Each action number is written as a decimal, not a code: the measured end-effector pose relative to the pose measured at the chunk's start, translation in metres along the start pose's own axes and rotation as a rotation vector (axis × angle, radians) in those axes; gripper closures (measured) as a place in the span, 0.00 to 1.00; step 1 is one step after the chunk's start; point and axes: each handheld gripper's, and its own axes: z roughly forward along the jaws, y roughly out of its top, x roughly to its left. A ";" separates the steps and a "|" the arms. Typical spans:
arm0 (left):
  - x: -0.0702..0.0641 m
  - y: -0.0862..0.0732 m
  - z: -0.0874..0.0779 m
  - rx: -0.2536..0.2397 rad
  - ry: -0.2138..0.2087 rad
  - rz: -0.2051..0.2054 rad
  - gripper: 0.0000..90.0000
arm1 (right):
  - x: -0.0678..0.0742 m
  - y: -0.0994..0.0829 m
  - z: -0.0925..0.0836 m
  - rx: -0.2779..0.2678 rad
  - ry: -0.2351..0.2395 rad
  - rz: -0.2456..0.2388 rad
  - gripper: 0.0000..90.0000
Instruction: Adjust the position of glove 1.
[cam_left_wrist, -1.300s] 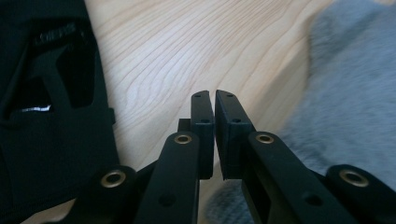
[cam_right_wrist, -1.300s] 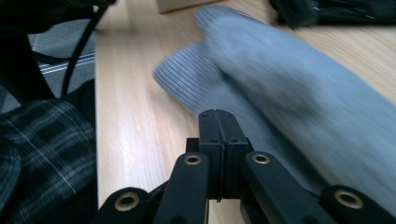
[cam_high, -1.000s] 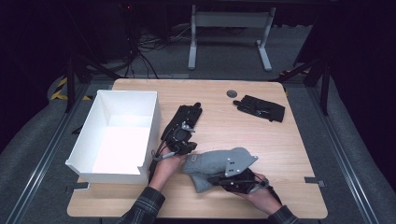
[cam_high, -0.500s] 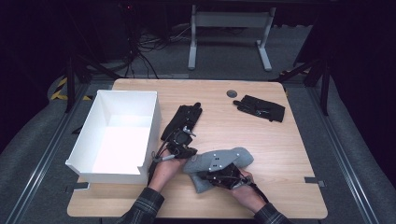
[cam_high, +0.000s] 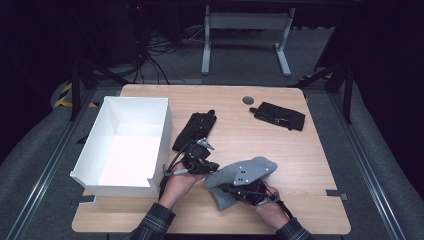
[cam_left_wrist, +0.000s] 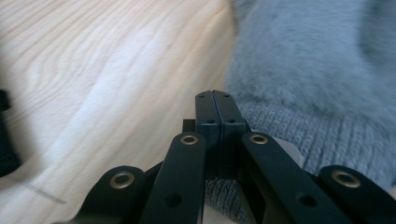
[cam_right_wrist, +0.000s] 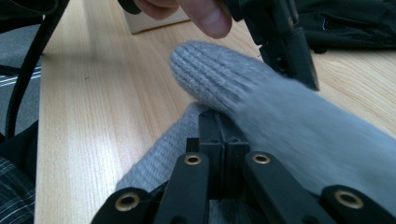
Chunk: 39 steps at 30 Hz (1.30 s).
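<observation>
**Grey knit gloves being handled beside the white box**

From above, the person leans in at the near edge of the wooden table (cam_high: 300, 150). The grey glove (cam_high: 240, 175) lies near that edge, just right of the white box (cam_high: 135, 145), likely the place it is meant to go. The left gripper (cam_high: 197, 162) sits at the glove's left end; the right gripper (cam_high: 250, 192) lies under its near side. Two pairs of black gloves (cam_high: 195, 130) (cam_high: 277, 115) wait farther back, with a small dark disc (cam_high: 248, 100) beside the far one.

In the left gripper view the jaws are pressed flat together with nothing between them, the tip resting against the glove's ribbed cuff (cam_left_wrist: 317, 135), as if to nudge or pin it.

In the right gripper view the jaws are likewise closed tight, tucked under a grey knit fingertip (cam_right_wrist: 210, 70); whether any fabric is pinched I cannot tell.

No brand, label or writing is readable anywhere.
</observation>
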 end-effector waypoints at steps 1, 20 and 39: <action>-0.002 0.001 -0.001 -0.009 -0.008 0.009 1.00 | 0.000 0.000 0.000 -0.004 -0.009 -0.005 1.00; -0.050 0.007 -0.008 -0.076 -0.104 0.126 1.00 | 0.007 -0.011 -0.035 -0.022 -0.007 -0.027 1.00; -0.022 -0.006 0.000 -0.048 -0.003 0.068 0.96 | -0.019 -0.077 -0.097 0.141 -0.072 0.125 0.99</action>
